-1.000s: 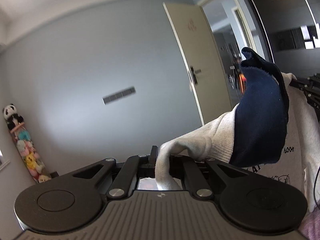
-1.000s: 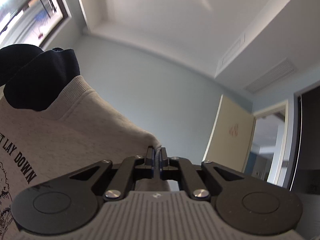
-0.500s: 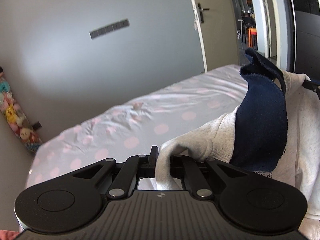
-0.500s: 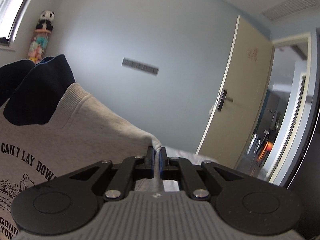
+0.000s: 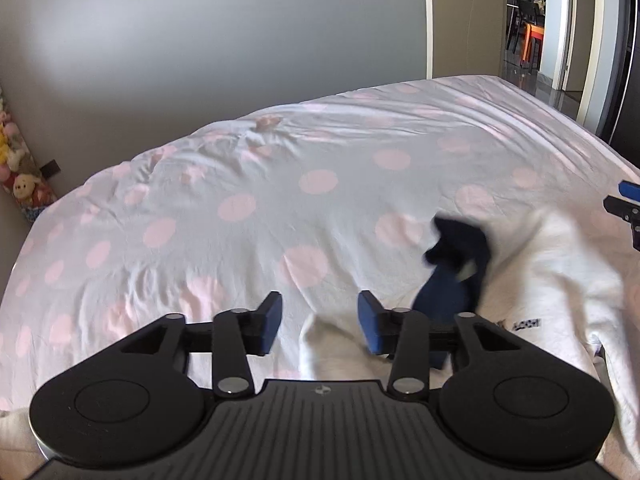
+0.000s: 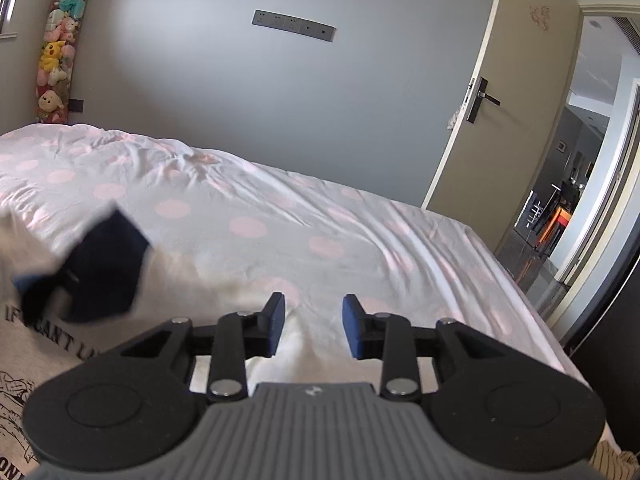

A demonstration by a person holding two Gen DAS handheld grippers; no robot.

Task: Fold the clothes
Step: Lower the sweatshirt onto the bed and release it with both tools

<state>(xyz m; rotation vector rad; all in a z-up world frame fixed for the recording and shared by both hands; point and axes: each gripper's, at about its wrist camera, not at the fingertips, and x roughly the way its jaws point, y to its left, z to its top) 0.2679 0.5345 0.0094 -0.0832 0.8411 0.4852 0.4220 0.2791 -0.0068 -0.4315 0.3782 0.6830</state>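
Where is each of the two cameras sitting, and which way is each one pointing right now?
Left wrist: sits on the left gripper, looking forward and down over the polka-dot bed sheet toward the grey wall; its own open fingers show, and the right gripper's tip at the right edge.
Right wrist: sits on the right gripper, facing across the bed toward the open door; only its own open fingers show.
Shared: the grey sweatshirt with its navy hood, the sheet, and the wall socket strip.
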